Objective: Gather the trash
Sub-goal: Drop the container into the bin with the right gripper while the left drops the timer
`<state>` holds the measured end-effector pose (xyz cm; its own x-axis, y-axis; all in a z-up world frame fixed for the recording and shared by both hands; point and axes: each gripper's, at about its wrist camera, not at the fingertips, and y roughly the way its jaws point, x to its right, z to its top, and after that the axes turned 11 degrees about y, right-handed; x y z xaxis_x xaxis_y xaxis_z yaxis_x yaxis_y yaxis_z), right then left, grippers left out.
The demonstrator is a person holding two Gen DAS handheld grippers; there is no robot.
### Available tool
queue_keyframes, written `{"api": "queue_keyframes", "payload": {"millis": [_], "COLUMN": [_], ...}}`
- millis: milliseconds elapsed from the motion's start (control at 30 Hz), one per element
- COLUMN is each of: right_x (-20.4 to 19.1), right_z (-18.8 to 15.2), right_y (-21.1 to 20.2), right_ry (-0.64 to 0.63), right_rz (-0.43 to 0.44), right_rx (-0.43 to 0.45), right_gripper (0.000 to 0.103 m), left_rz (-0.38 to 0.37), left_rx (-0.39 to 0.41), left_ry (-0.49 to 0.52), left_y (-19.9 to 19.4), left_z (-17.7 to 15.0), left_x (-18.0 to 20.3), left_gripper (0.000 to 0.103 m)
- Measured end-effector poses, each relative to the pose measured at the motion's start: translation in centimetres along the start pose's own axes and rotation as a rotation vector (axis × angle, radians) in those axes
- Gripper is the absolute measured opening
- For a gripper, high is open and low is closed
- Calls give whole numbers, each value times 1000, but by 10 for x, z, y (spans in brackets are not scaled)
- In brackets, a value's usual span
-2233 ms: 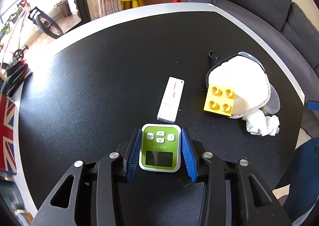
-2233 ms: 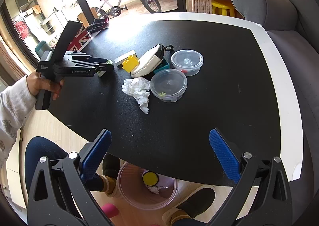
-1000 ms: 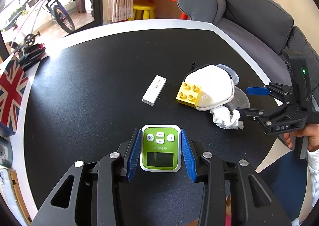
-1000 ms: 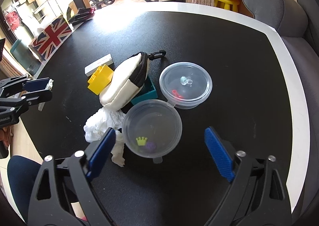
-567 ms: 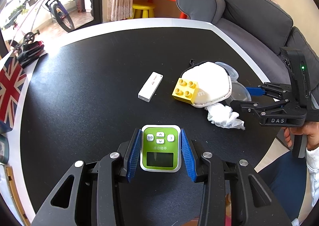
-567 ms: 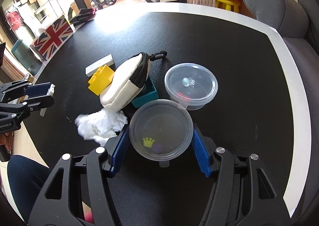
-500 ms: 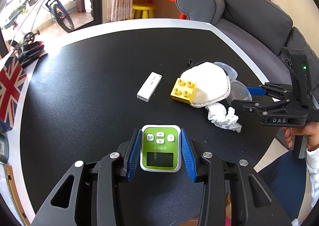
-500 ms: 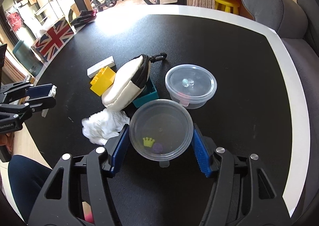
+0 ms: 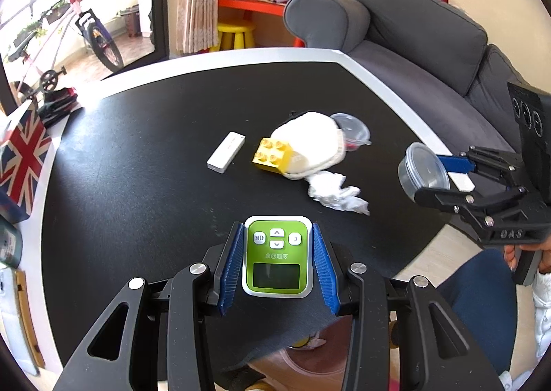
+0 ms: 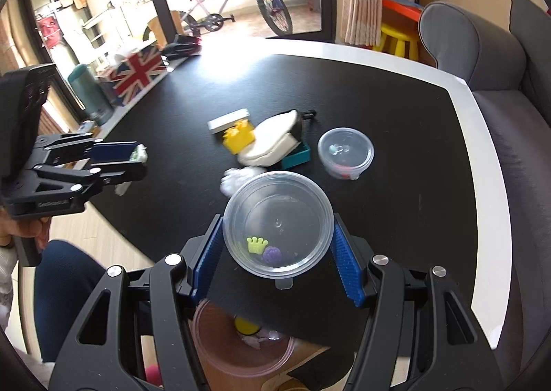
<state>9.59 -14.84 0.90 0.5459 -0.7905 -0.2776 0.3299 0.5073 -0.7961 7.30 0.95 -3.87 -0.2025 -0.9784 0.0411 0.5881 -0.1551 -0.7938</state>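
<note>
My left gripper (image 9: 278, 261) is shut on a green and white timer (image 9: 275, 256), held above the near edge of the black table (image 9: 137, 167). My right gripper (image 10: 277, 246) is shut on a clear lidded tub (image 10: 278, 224) with a small crown and a purple bit inside, lifted above the table edge; it also shows in the left wrist view (image 9: 425, 172). A crumpled white tissue (image 9: 335, 191) lies on the table near a white pouch (image 9: 310, 143). A pink translucent bin (image 10: 241, 346) with scraps stands on the floor under the table edge.
A yellow toy brick (image 9: 272, 155), a white stick-shaped device (image 9: 225, 151), a teal box (image 10: 296, 156) and a second clear tub (image 10: 345, 152) lie mid-table. A grey sofa (image 9: 413, 46) stands to the right, a flag-printed box (image 9: 24, 156) at the left edge.
My right gripper has closed on the clear tub and lifted it off the table toward the near edge. My left gripper, still holding the timer, has pulled back toward the table edge.
</note>
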Motion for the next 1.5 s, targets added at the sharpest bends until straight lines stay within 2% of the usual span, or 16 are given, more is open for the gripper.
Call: {"api": "queue_keyframes", "payload": {"millis": [200, 367, 700, 900, 933, 1000, 1300, 1500], "right_x": [-16, -21, -27, -30, -30, -29, -14, -6], "right_z": [-35, -63, -114, -123, -123, -122, -117, -118], "right_y": [-32, -43, -36, -30, -30, -30, -46, -50], "right_ry": [-17, -22, -17, -13, -13, -9, 36, 54], "right_rz": [37, 51, 78, 98, 96, 90, 57, 41], "right_rx": [7, -23, -116, -142, -141, -133, -73, -62], "right_gripper": [60, 60, 60, 61, 65, 86, 92, 92], "left_rz": [-19, -49, -92, -98, -98, -97, -111, -129], "left_rx": [22, 26, -11, -31, -30, -27, -37, -65], "left_ry": [15, 22, 7, 6, 6, 7, 14, 25], "left_y": [-20, -31, -34, -31, -32, -32, -30, -19], "left_z": [-14, -31, -71, -82, -83, -82, -86, -87], "left_x": [28, 53, 81, 88, 87, 88, 96, 105], "left_gripper": [39, 39, 39, 39, 39, 39, 39, 39]}}
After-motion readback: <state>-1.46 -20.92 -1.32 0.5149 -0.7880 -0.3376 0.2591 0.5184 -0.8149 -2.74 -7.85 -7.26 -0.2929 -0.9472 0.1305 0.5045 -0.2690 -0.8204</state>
